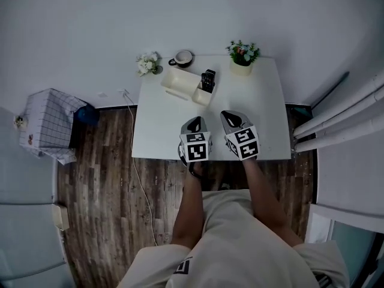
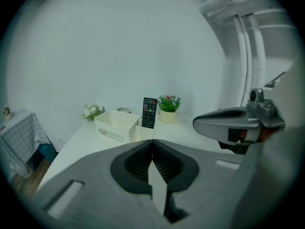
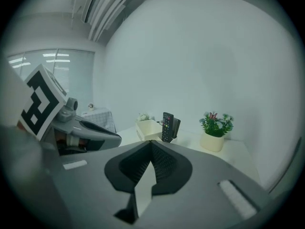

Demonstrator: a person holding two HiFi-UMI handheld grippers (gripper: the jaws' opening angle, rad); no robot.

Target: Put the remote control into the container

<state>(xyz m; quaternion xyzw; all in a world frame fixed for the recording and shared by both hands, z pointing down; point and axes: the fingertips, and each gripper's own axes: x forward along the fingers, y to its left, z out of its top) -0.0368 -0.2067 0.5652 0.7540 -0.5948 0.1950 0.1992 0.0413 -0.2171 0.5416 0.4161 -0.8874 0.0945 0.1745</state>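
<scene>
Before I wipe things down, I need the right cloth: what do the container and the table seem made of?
Container: probably plastic, cream, smooth and matte; thin moulded walls and rounded corners suggest it. Table: white, smooth top, perhaps laminate or painted board; the look leaves it open.

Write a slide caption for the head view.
Remote control stands in container; left hand-held gripper and right hand-held gripper, both shut, above table.

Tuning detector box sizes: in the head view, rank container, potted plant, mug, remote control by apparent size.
1. container
2. potted plant
3. mug and remote control: these look about alike, so not ranked.
</scene>
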